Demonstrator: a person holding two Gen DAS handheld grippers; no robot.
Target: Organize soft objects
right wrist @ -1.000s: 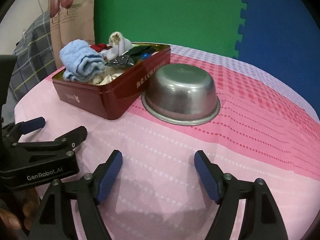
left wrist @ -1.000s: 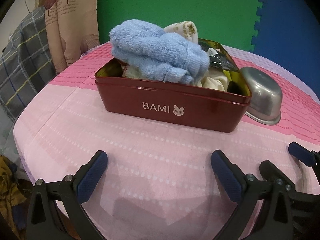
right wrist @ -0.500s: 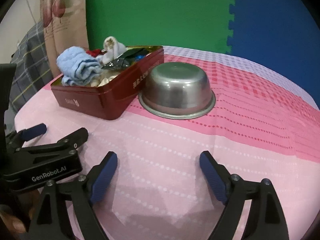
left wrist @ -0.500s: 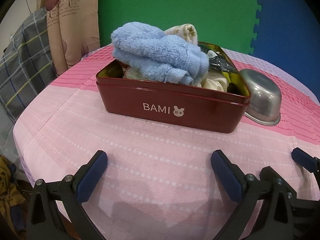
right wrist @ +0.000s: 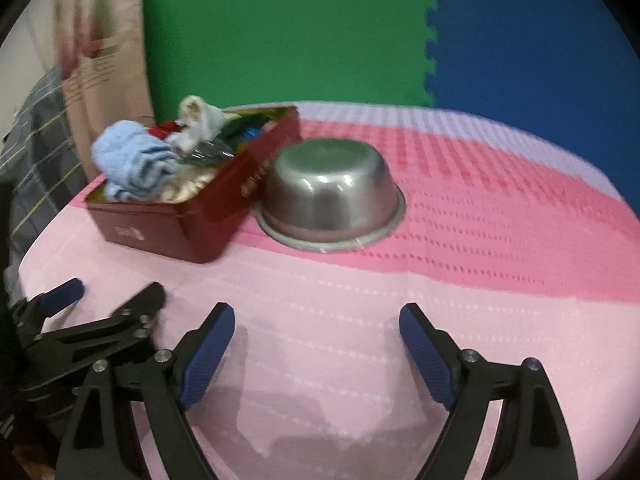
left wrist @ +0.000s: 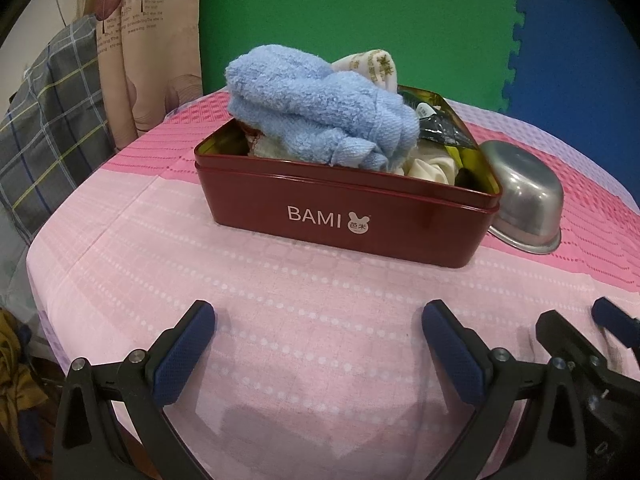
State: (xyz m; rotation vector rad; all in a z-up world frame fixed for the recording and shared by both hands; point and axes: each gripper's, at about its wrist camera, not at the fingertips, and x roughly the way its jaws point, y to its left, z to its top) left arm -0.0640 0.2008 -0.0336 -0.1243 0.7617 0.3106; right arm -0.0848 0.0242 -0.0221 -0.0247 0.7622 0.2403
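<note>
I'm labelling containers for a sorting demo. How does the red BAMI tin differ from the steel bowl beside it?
The red tin is rectangular and dark red with white lettering; the steel bowl is round, bare metal. The red tin stands open side up, stuffed with a blue towel and other items; the steel bowl lies upside down. Both rest on the pink tablecloth.

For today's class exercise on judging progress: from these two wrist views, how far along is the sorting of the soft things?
Barely begun. Done: nothing visibly sorted; the blue towel and other cloths are heaped in the red tin, and the steel bowl sits upside down beside it. In hand: nothing; left gripper and right gripper hang open. Left: all the sorting.
</note>
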